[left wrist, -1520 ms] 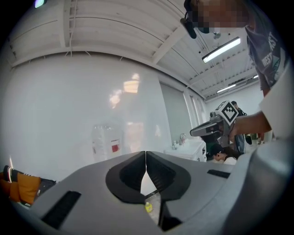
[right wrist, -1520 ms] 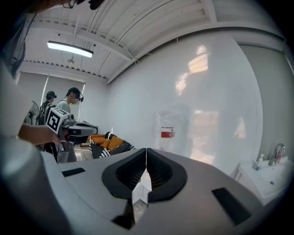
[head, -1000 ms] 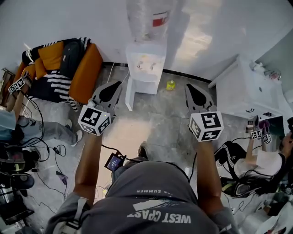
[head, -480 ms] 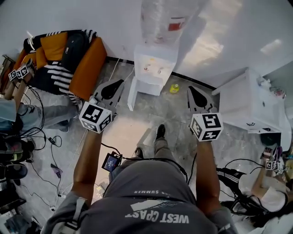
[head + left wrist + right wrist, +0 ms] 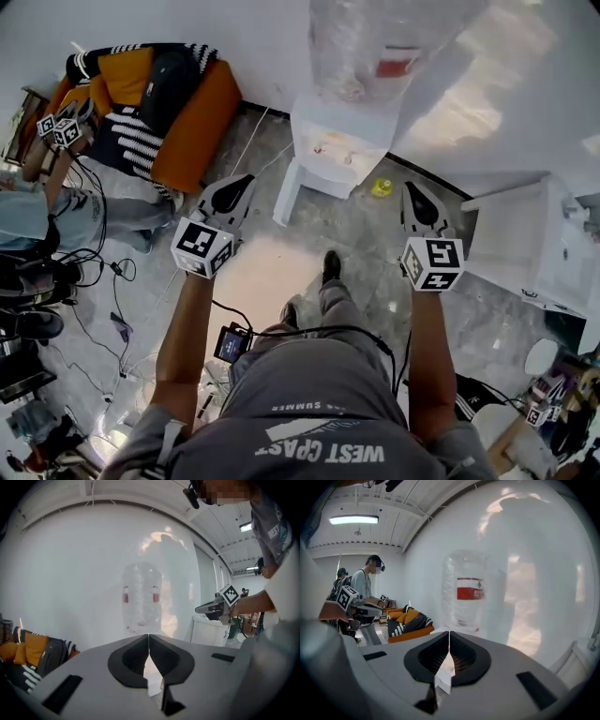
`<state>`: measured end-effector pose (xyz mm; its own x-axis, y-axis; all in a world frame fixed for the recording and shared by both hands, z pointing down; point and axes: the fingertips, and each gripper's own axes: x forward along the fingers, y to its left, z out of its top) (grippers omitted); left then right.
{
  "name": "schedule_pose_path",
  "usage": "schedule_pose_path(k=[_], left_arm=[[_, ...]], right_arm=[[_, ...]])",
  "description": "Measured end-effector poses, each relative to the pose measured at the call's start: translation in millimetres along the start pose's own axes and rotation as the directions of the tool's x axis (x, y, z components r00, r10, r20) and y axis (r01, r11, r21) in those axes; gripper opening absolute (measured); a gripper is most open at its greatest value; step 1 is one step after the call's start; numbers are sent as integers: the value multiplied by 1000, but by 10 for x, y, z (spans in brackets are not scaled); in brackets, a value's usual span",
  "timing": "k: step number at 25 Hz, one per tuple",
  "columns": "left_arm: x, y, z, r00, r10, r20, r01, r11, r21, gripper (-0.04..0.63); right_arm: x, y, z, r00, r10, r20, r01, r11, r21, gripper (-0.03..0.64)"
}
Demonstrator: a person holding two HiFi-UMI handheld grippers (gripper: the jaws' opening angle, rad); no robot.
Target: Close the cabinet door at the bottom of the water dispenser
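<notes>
The white water dispenser (image 5: 339, 150) stands against the wall with a clear bottle (image 5: 389, 37) on top. Its bottom cabinet door (image 5: 286, 190) stands open, swung out at the dispenser's left side. My left gripper (image 5: 247, 178) is shut and empty, a short way left of the door's edge and apart from it. My right gripper (image 5: 409, 187) is shut and empty too, held to the right of the dispenser. From the left gripper (image 5: 149, 637), the bottle (image 5: 142, 599) rises straight ahead. The right gripper (image 5: 449, 634) also faces the bottle (image 5: 468, 592).
An orange sofa (image 5: 187, 122) piled with bags stands at the left. A white cabinet (image 5: 548, 248) is at the right, and a small yellow object (image 5: 382, 187) lies on the floor by the dispenser. Cables and seated people are at the far left.
The person has stepped forward, so the dispenser is nearer and larger. Both grippers have advanced with the body and stay shut.
</notes>
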<state>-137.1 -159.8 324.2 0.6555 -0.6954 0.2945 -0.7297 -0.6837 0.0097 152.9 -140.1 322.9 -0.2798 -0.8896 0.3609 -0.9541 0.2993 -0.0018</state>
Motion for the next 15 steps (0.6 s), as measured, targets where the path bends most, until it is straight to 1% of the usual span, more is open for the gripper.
schedule_pose_path(k=[4,7,11,15], left_arm=[[343,191,-467,996,23,-81,-27,999,-44,18],[535,289,-868,989,32,-142,-43,996,-73,18],[732,423,-1424,975,39,-221,-65,991,-115,18],[915,511,-2007,954,39,-296,-85,986,-146,20]], right_arm=[[354,-271,-304,999,-11,-36,11,1000,8,31],[561,-395,-610,997,-10,-78,12,1000,28,31],[797,-460,-1006,992,-2,-129,9,999,53,31],[994,-519,-1408,987,-7,-162,19,997,75,31]])
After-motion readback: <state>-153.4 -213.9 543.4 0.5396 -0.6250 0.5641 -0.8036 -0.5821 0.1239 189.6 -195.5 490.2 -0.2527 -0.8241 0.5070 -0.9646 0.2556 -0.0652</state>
